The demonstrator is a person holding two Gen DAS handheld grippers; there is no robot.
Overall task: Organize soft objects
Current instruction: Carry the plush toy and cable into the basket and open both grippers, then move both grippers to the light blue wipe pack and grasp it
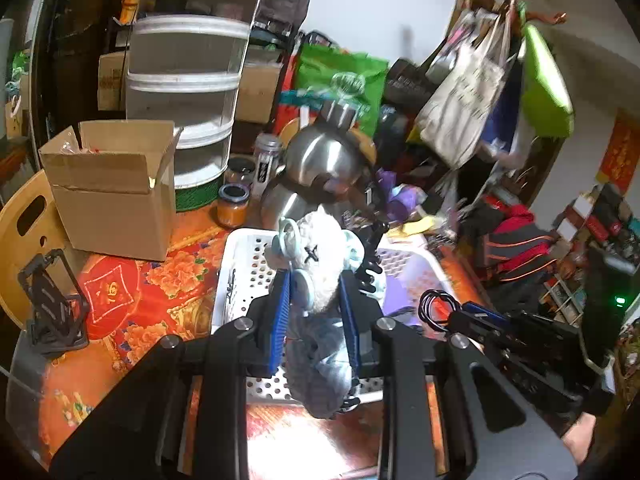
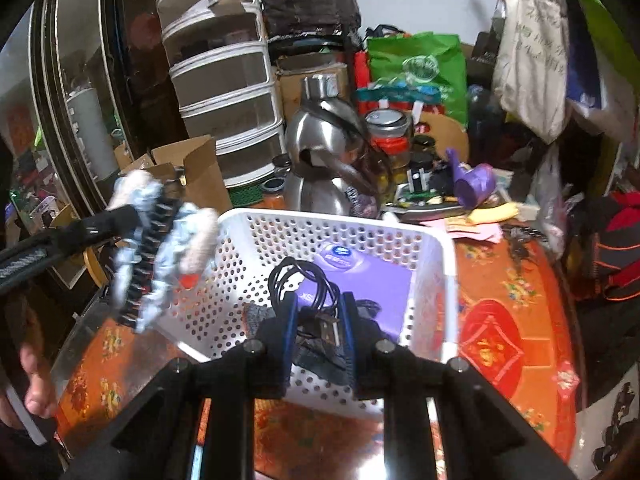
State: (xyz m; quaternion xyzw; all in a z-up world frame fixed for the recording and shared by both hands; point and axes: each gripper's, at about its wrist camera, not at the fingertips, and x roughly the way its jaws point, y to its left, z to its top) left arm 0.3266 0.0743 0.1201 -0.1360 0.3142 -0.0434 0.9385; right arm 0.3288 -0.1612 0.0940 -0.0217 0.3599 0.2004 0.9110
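While I hold both tools above the basket, this is how things stand.

Left jaws: my left gripper (image 1: pixel 316 308) is clamped on a plush toy (image 1: pixel 316 256), white and pale blue with a stitched cross; it sticks out past the blue pads (image 1: pixel 282 300) toward 12 o'clock, with grey-blue fabric hanging below them.

Right jaws: my right gripper (image 2: pixel 318 322) is pinched on a coiled black cable (image 2: pixel 304 280); its USB plug lies between the pads and the loops rise toward 12 o'clock.

Toy from the right camera: it shows at 9 o'clock (image 2: pixel 160 240), left of the basket rim and clear of it.

Basket: the white perforated basket (image 2: pixel 256 240) sits under both tools; a purple packet (image 2: pixel 360 280) lies on its floor, with dark fabric beside it.

Table: an orange and red floral cloth (image 2: pixel 496 344) covers it.

Beyond the basket: a steel kettle (image 1: pixel 320 156) at 12 o'clock, an open cardboard box (image 1: pixel 116 196) at 10 o'clock, a white tiered drawer unit (image 1: pixel 184 80) behind the box.

Far right: hanging tote bags (image 1: pixel 468 92) at 2 o'clock.

Person: a bare hand (image 2: pixel 36 372) at 8 o'clock in the right camera.
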